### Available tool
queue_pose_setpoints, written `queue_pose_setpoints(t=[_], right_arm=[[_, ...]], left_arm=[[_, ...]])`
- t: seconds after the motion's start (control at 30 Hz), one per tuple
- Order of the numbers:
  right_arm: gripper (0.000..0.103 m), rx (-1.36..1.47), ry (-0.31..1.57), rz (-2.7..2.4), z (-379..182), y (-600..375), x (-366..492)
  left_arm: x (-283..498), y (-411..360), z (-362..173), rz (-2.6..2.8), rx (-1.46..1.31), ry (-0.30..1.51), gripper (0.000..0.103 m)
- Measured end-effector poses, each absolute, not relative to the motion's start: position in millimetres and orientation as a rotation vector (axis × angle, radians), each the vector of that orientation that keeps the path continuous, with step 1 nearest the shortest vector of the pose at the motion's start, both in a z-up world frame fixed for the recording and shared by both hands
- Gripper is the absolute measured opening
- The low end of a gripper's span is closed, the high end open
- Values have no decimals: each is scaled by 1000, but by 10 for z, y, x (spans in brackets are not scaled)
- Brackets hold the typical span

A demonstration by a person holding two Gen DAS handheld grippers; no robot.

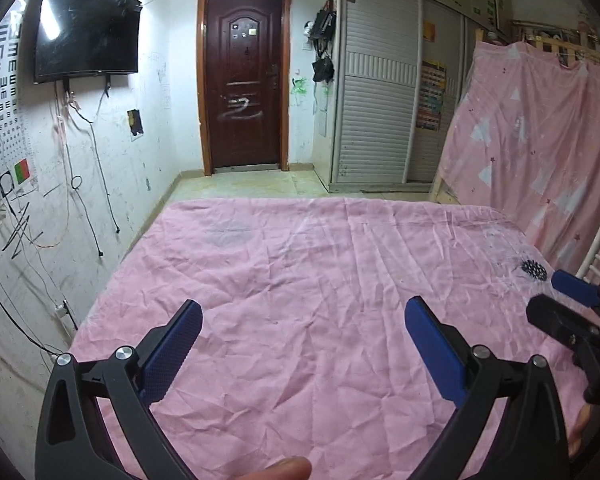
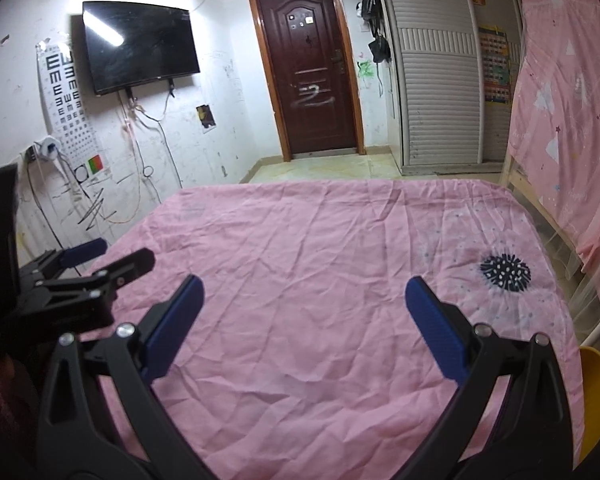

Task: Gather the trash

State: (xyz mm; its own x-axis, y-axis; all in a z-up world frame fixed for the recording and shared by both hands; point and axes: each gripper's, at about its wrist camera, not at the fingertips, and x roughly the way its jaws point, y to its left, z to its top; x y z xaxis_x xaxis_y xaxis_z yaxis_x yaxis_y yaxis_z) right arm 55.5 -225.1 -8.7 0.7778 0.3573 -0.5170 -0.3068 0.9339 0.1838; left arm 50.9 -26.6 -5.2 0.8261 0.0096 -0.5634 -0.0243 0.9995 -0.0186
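So far no trash shows on the pink sheet (image 1: 300, 280), so no way to say which is nearer: left gripper (image 1: 303, 332) and right gripper (image 2: 305, 312) both gape wide, holding nothing.

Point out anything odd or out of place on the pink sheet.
No trash shows on the sheet. The only mark is a dark spiky spot near its right edge, print or stain, I cannot tell. Both grippers, left and right, are open and empty.
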Motion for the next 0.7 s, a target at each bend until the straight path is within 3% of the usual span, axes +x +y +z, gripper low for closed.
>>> queue_pose_setpoints(t=[0.7], right_arm=[[97,135,580,389,-117,-2333,573]], left_arm=[[544,-281,-101,39,-24,630,94]])
